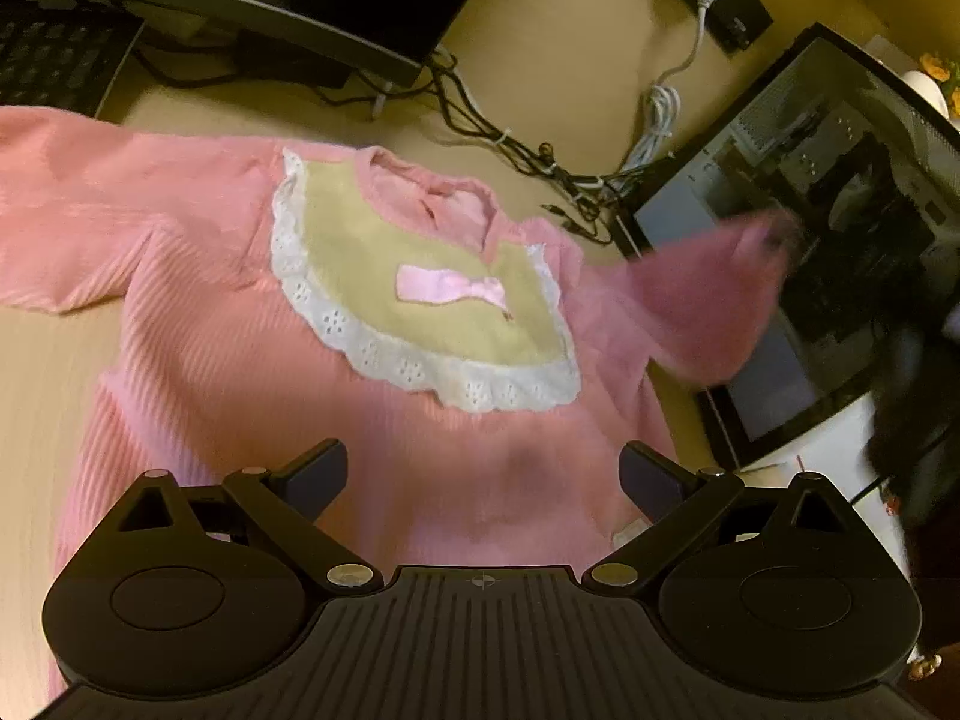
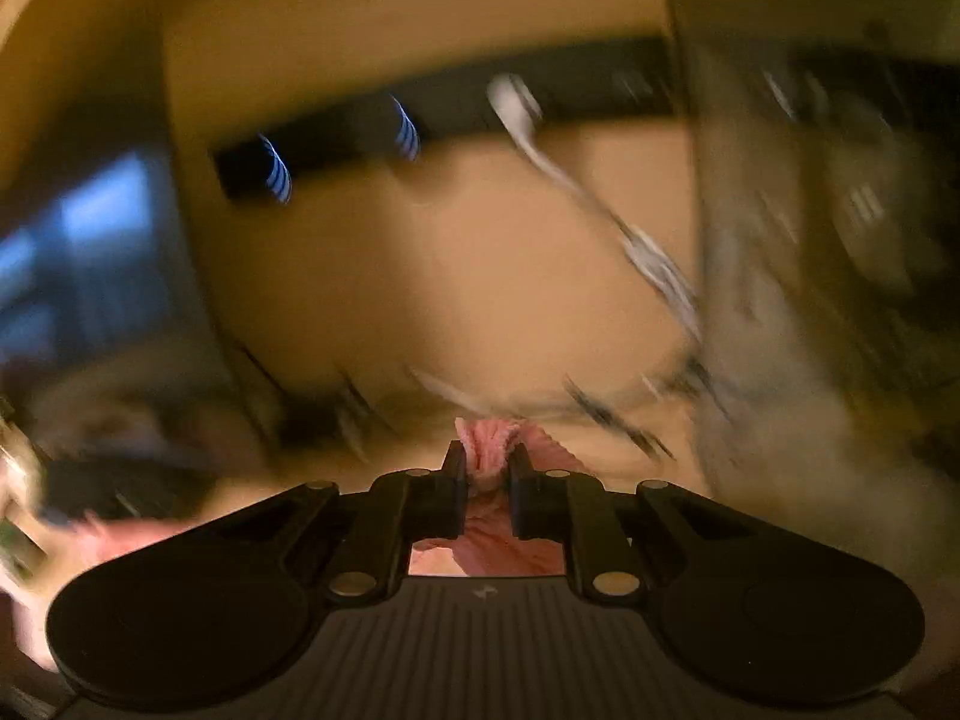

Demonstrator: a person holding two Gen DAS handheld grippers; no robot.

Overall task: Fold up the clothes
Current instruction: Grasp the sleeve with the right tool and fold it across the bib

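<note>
Pink sweater front-up on table, 1 sleeve lifted in right gripper.

The pink sweater (image 1: pixel 336 372) lies spread on the table (image 1: pixel 42 372), cream lace bib (image 1: pixel 414 300) facing up; its far sleeve (image 1: pixel 78 198) lies flat, the other sleeve (image 1: pixel 708 294) is raised and blurred. Right gripper (image 2: pixel 487 468): fingers nearly closed, pinching a bunched pink cuff (image 2: pixel 489 441). Left gripper (image 1: pixel 483 474): fingers spread wide, holding nothing, hovering over the hem. Risks, as judged: the hold is on a small bunch of fabric, so fast travel could pull it free; with the body unpinned, the sleeve's drag could shift the sweater and skew the fold; cables (image 1: pixel 528 150) lie near the collar and could snag.
</note>
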